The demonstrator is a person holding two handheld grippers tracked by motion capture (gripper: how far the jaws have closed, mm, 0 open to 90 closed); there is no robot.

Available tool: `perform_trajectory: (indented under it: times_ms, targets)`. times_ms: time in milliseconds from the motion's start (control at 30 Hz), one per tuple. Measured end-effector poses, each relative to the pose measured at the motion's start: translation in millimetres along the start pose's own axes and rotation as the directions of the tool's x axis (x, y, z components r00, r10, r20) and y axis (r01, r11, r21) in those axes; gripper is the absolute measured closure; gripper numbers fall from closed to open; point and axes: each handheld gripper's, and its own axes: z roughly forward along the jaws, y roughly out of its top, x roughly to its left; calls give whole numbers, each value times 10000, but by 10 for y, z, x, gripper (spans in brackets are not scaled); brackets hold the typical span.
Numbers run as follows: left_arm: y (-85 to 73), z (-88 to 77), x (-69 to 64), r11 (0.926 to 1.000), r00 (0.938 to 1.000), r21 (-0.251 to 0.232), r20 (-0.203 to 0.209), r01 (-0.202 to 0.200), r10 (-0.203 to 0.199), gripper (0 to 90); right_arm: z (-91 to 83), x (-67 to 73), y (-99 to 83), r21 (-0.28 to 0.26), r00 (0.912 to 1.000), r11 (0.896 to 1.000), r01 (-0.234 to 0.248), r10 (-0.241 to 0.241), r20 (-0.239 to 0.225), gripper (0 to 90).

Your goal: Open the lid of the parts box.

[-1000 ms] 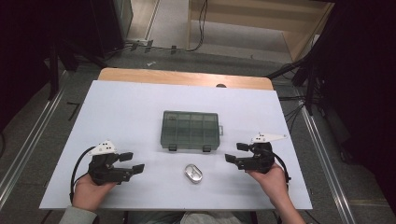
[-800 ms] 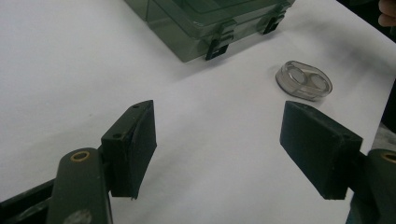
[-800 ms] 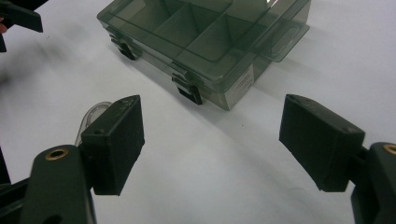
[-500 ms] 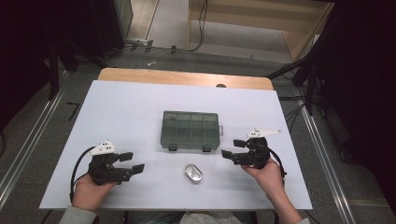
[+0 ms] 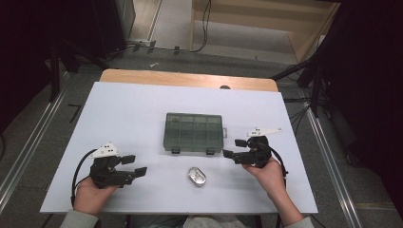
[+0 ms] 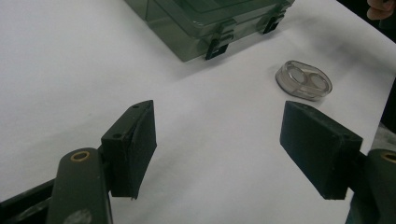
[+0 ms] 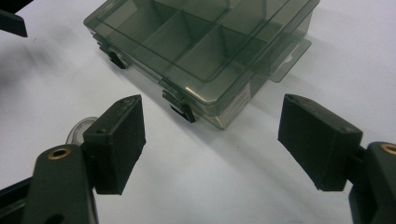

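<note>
A closed, smoky-green compartment box lies flat in the middle of the white table, its two latches facing me. A small clear oval case sits in front of it. My left gripper rests at the front left, open and empty, pointing right toward the oval case and the box. My right gripper is open and empty just off the box's front right corner. Its jaws point at the right latch of the box without touching it.
A wooden strip borders the table's far edge. Metal rails and cables run along the floor on both sides, and dark equipment stands at the back left. A tip of the left gripper's jaw shows in the right gripper view.
My right gripper has shifted a little to the left and away from me, closer to the box's front right corner. The left gripper, the box and the oval case have stayed put.
</note>
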Motion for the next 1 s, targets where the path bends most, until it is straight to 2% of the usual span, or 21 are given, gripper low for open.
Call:
perform_trajectory:
  times_ms: [200,233,300,467,600,733,800,1000]
  targets:
    - [0,2,1,10000,10000,15,4,-6,6,277,39,-5,65,18,10000,10000,8,-8,10,228]
    - [0,0,1,10000,10000,22,8,-8,8,277,41,-9,73,61,10000,10000,15,-15,6,253]
    - [-1,-2,0,10000,10000,1,7,2,-2,277,49,-25,93,94,9998,9998,-148,149,-90,313]
    - [-3,-5,2,10000,10000,-5,38,5,-5,277,24,-77,107,339,9993,9988,-363,364,-14,601]
    - [-1,-5,-3,10000,10000,-4,31,0,0,277,24,-86,81,500,9995,9983,-296,290,119,746]
    - [-1,-6,-9,10000,10000,1,41,-8,8,277,42,-81,38,563,9998,9982,-197,191,111,852]
    - [-1,-7,-7,10000,10000,9,35,-16,16,277,52,-91,23,647,9998,9977,-196,200,-58,878]
    - [-2,-9,-5,10000,10000,-18,36,-12,12,277,85,-114,-4,697,9996,9974,-199,214,-207,879]
